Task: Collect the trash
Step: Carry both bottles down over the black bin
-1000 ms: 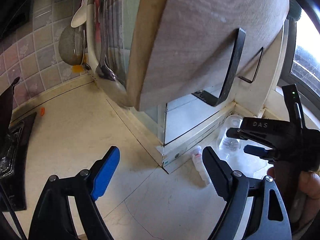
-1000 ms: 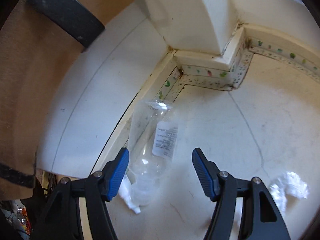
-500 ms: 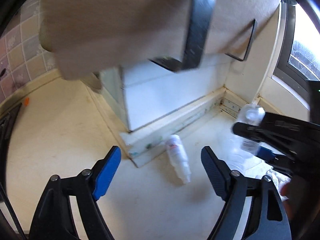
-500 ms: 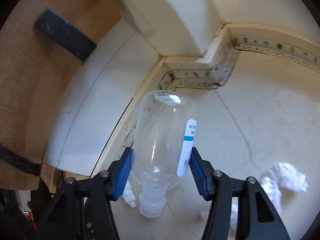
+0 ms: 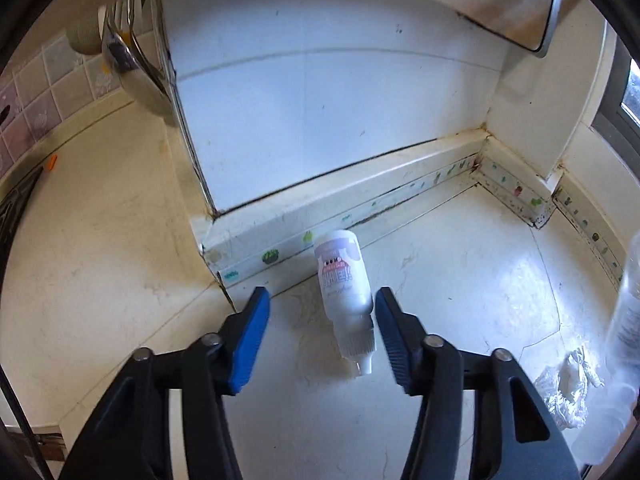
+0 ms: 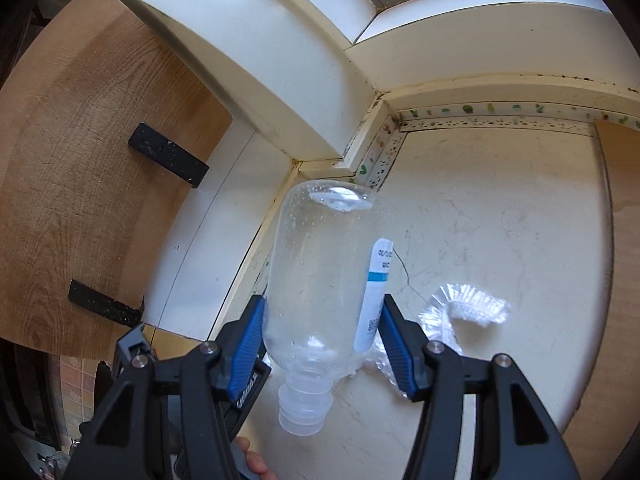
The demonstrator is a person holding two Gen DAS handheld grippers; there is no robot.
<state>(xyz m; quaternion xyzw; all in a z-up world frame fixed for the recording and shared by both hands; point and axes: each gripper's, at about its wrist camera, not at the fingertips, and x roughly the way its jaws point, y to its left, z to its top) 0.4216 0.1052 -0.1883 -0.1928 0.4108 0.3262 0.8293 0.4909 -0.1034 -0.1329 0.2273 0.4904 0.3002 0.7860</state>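
Observation:
A small white squeeze bottle (image 5: 345,292) with a printed label lies on the cream countertop, nozzle toward me. My left gripper (image 5: 320,330) is open and straddles it, the right finger close to its side. My right gripper (image 6: 320,338) is shut on a clear plastic bottle (image 6: 320,276), held neck toward me above the counter; that bottle shows blurred at the right edge of the left wrist view (image 5: 626,320). A crumpled clear plastic wrapper (image 6: 468,306) lies on the counter right of the right gripper and also shows in the left wrist view (image 5: 568,388).
A white raised ledge with a sticker strip (image 5: 360,216) runs behind the small bottle into a corner. Wooden cabinet doors with black handles (image 6: 168,156) hang overhead. Ladles (image 5: 132,68) hang at the far left by the tiled wall.
My left gripper has moved down and forward over the small white bottle. My right gripper closed on the clear bottle and lifted it off the counter.

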